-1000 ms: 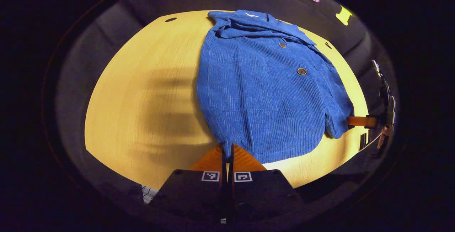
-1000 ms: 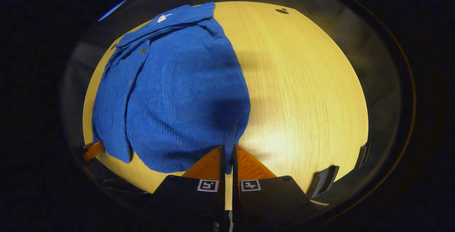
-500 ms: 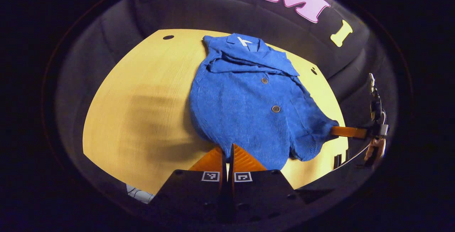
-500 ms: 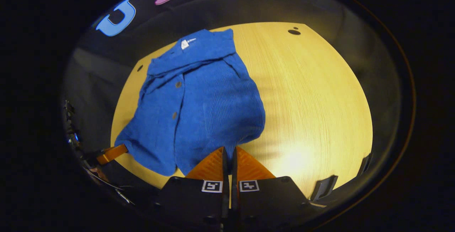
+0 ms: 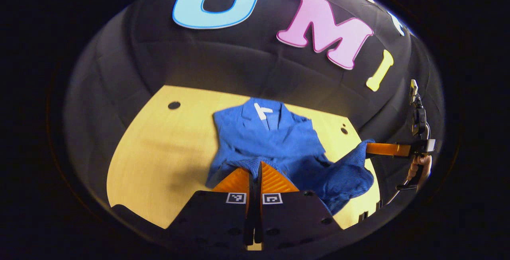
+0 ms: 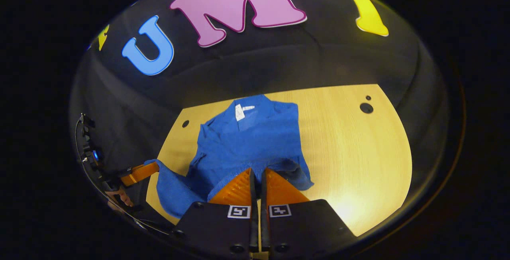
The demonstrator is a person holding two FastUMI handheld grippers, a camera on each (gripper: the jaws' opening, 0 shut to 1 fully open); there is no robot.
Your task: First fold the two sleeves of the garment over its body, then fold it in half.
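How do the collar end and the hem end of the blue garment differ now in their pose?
The collar end lies flat on the wooden table, while the hem end hangs lifted above it. No fingers touch the collar end, whereas the left gripper and the right gripper each pinch a hem corner. Both are the same blue ribbed cloth.

Probably a booth (cloth wall (image 5: pixel 239 64), table (image 6: pixel 358 152)).

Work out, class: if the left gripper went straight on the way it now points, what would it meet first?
The left gripper, shut on the hem of the blue shirt, points along the shirt toward its collar, so probably more shirt fabric first; depth is unclear.
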